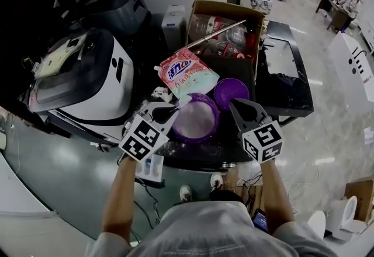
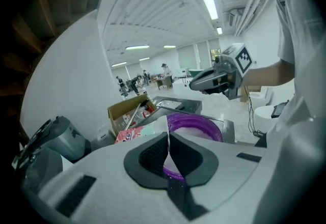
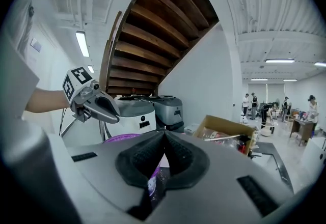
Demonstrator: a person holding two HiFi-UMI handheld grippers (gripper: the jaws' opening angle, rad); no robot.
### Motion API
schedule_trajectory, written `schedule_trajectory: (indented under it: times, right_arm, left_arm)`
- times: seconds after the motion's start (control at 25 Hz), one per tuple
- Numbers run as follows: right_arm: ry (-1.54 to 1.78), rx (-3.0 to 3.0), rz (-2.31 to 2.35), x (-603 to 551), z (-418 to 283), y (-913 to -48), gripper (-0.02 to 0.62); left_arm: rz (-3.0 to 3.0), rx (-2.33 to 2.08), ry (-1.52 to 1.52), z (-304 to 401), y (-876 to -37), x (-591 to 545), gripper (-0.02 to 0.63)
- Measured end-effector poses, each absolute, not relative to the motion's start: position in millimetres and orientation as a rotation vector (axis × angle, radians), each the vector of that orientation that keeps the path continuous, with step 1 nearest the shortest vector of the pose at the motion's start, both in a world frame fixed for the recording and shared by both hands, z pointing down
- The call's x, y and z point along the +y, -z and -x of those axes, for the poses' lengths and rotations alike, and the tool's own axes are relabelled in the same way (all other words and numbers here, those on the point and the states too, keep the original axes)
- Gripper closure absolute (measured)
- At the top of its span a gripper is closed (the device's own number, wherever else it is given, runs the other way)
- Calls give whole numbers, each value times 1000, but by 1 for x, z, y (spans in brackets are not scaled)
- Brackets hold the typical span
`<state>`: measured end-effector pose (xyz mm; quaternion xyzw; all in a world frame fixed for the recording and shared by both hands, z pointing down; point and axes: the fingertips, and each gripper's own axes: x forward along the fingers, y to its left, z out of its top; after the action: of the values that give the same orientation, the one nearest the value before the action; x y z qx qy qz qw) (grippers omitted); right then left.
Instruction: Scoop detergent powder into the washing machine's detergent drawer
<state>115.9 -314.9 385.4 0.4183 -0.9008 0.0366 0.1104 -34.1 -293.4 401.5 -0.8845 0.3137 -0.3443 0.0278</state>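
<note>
A purple bowl [image 1: 196, 120] of white powder sits on the dark stand, with its purple lid [image 1: 231, 92] just behind it. A pink detergent bag [image 1: 186, 73] lies behind the bowl. My left gripper [image 1: 169, 111] is shut on the thin handle of a white scoop [image 1: 182, 100], whose head hangs over the bowl's far left rim. In the left gripper view the handle [image 2: 167, 134] stands edge-on between the closed jaws, above the bowl [image 2: 196, 126]. My right gripper [image 1: 237, 104] hovers shut and empty at the bowl's right. The white washing machine [image 1: 87, 80] stands to the left. No detergent drawer shows.
An open cardboard box [image 1: 225, 9] of bottles and a metal rod stands behind the bag. A grey appliance [image 1: 114, 4] sits beyond the washing machine. A black table [image 1: 286, 75] is on the right. People and desks are far across the hall.
</note>
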Motion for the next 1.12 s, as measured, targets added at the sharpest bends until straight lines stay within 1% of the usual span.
schedule_trajectory:
  times: [0.52,1.12]
  right_arm:
    - [-161,-2700,-1071,-343,-96,-409,591]
    - [-211,-2694,-1052,-347,-102,-424,591]
  left_arm:
    - [2614,766,1471,24,-444,-299,591]
    - [2451,637,1825,25,-475,-300,591]
